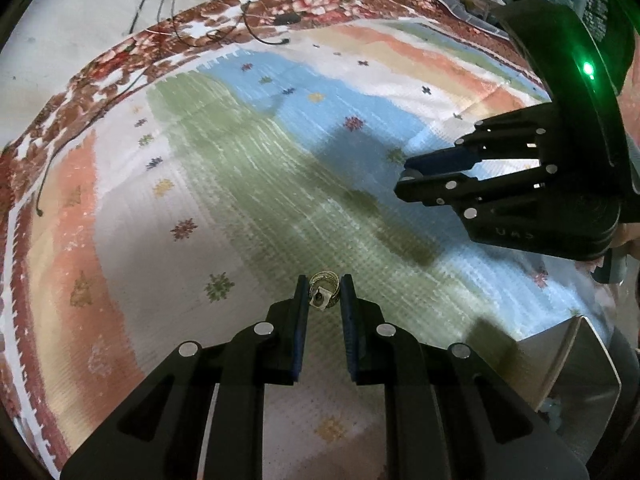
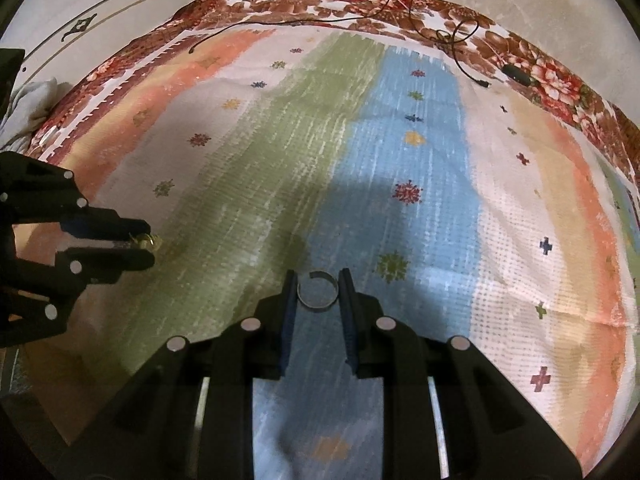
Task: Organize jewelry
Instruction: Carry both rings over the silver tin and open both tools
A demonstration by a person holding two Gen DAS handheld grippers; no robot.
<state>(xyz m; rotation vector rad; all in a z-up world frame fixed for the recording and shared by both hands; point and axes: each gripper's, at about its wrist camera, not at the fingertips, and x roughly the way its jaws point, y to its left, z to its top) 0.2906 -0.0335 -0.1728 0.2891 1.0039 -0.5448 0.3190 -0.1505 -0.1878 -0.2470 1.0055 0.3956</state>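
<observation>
My left gripper (image 1: 324,290) is shut on a gold ring with a small tag (image 1: 325,292), held above the striped cloth (image 1: 240,184). The right wrist view shows the same left gripper (image 2: 146,242) at the left edge, the gold ring (image 2: 148,241) glinting at its tips. My right gripper (image 2: 318,286) is shut on a plain silver band ring (image 2: 318,291), its open circle facing the camera, over the blue stripe. In the left wrist view the right gripper (image 1: 406,178) hangs at the right; the band it holds is hidden there.
The striped cloth lies on a floral blanket (image 2: 360,4) that runs along the far edge. Thin black cables (image 1: 256,36) trail across that border. A shiny metal box (image 1: 576,364) sits at the lower right of the left wrist view. A white panel (image 2: 120,12) stands beyond the bed.
</observation>
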